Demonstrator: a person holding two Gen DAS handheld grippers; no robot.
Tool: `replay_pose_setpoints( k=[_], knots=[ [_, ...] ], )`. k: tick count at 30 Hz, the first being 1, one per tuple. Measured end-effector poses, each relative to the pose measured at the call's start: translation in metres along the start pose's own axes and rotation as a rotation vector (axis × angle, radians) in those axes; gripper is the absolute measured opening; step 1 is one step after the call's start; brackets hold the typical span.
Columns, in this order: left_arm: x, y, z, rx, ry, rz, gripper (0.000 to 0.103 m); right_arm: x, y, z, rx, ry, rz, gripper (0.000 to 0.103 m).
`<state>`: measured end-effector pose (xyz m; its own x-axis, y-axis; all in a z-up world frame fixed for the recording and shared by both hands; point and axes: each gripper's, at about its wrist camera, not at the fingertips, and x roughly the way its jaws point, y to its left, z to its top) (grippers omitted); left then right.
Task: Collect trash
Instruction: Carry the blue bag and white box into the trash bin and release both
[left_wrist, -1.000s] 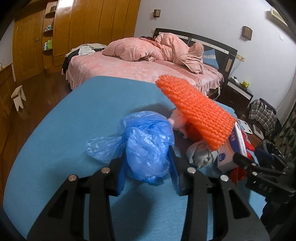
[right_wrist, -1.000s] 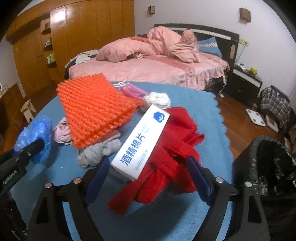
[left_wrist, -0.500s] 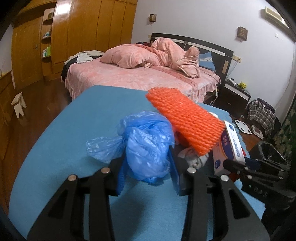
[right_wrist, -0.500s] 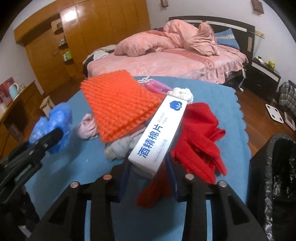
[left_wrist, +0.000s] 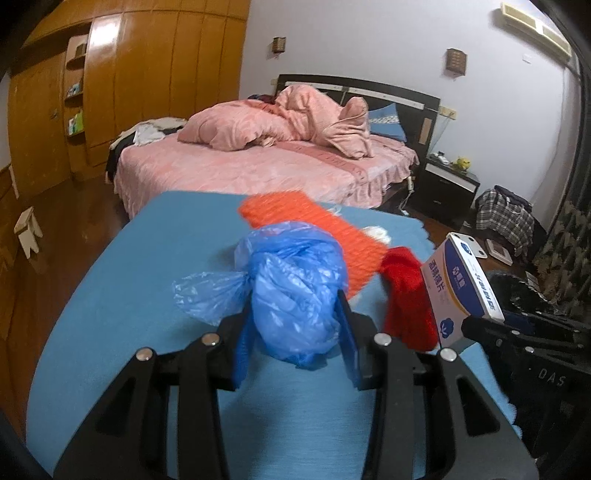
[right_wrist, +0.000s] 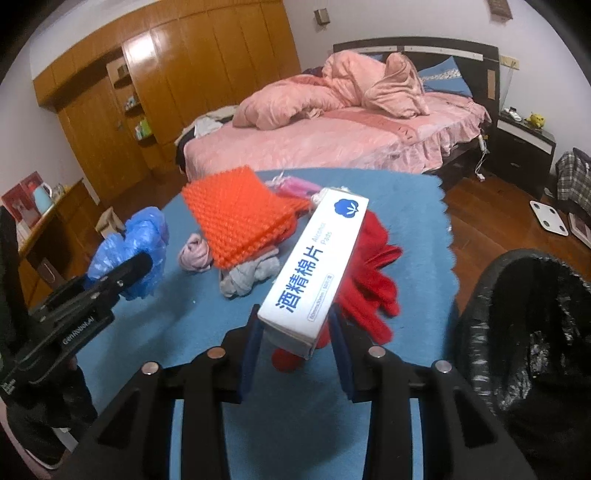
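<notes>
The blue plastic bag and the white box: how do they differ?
The blue plastic bag is soft, crumpled and see-through; the white box is stiff, long, straight-edged and printed with blue writing. The bag sits in the left claw, the box in the right claw. Both are gripped and off the blue tabletop.

Pink-quilted bed (left_wrist: 258, 166), wooden wardrobe (right_wrist: 184, 92), dark nightstand (left_wrist: 443, 188).

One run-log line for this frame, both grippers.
left gripper: shut on crumpled blue plastic bag | right gripper: shut on white alcohol-pad box | black-lined bin: at right, nothing dropped yet
</notes>
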<state>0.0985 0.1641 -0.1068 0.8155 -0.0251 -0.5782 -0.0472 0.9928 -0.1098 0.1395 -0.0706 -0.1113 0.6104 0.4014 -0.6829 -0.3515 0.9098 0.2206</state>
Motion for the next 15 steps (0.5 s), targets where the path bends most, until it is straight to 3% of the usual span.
replay_pose_setpoints(
  k=[7, 15],
  knots=[
    [-0.006, -0.044, 0.009, 0.056, -0.013, -0.061, 0.039, -0.04, -0.028, -0.002, 0.047, -0.055, -0.043, 0.036],
    [0.0, -0.12, 0.012, 0.14, -0.002, -0.202, 0.039, -0.084, -0.091, -0.014, 0.145, -0.1, -0.154, 0.036]
  ],
)
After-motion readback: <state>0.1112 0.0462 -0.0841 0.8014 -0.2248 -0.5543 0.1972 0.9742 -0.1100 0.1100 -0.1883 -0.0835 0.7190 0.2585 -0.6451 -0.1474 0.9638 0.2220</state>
